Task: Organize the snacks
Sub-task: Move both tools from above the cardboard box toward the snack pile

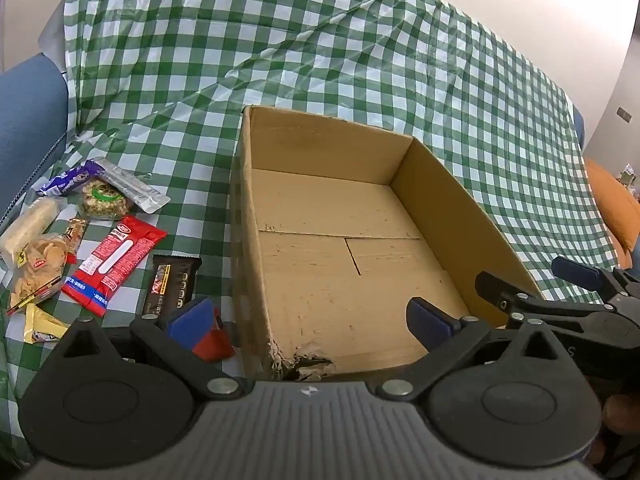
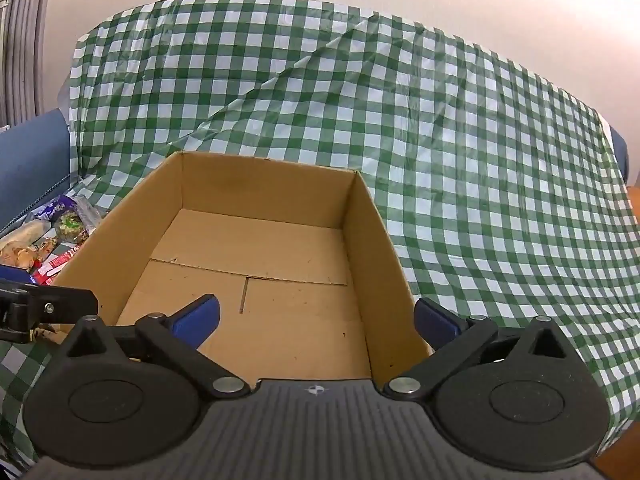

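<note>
An open, empty cardboard box (image 1: 328,148) (image 2: 260,184) sits on the green checked cloth, its near left corner torn. A heap of snacks lies left of it: a red packet (image 1: 114,264), a dark chocolate bar (image 1: 172,284), a clear nut bar (image 1: 106,198), a purple packet (image 1: 66,180) and pale biscuit packs (image 1: 38,264). My left gripper (image 1: 310,318) is open, astride the box's left wall, one finger above a small red pack (image 1: 214,344). My right gripper (image 2: 316,320) (image 1: 560,292) is open astride the right wall. Neither holds anything.
The checked cloth (image 2: 460,140) drapes over a blue sofa whose arm (image 1: 28,120) rises beside the snacks. An orange cushion (image 1: 612,208) lies at the far right. A grey curtain (image 2: 20,40) hangs at the left. In the right wrist view the snacks (image 2: 60,232) are partly hidden behind the box.
</note>
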The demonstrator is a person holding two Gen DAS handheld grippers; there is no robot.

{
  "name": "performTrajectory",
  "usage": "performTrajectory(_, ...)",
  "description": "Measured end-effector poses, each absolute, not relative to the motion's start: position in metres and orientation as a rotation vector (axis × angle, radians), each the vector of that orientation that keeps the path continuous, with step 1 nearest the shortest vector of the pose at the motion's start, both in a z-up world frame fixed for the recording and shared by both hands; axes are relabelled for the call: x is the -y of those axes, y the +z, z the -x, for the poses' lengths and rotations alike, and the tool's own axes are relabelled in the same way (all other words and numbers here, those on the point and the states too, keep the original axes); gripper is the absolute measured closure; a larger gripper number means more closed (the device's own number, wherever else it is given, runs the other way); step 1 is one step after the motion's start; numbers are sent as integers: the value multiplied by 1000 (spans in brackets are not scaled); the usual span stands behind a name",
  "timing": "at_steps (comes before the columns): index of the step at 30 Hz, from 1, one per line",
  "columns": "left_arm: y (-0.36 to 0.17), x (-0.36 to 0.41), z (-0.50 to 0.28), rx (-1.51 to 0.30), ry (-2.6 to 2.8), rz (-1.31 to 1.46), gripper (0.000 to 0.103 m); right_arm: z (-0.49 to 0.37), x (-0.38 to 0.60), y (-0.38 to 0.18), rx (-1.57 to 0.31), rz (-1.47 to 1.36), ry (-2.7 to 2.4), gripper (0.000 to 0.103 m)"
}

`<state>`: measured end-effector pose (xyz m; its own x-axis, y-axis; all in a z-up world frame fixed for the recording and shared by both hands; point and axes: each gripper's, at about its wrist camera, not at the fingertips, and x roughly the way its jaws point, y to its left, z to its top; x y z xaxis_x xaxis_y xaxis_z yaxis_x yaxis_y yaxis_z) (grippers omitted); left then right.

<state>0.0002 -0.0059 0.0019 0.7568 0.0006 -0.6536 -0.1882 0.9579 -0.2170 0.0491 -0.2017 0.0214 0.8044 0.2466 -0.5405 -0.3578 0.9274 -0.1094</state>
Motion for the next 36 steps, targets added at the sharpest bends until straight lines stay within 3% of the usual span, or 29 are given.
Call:
performTrajectory(10,7,7,0,-704,102,278,1,-47,204,18,-501,230,304,1)
performTrajectory(21,7,11,4,-699,94,270,1,-57,211,12,-600,229,335,1)
performTrajectory(30,12,22,10,-584,45,199,1,-63,216,8,-647,192,288,1)
performTrajectory(36,11,21,10,-605,9,218,8,-68,217,9,-669,181,262,1)
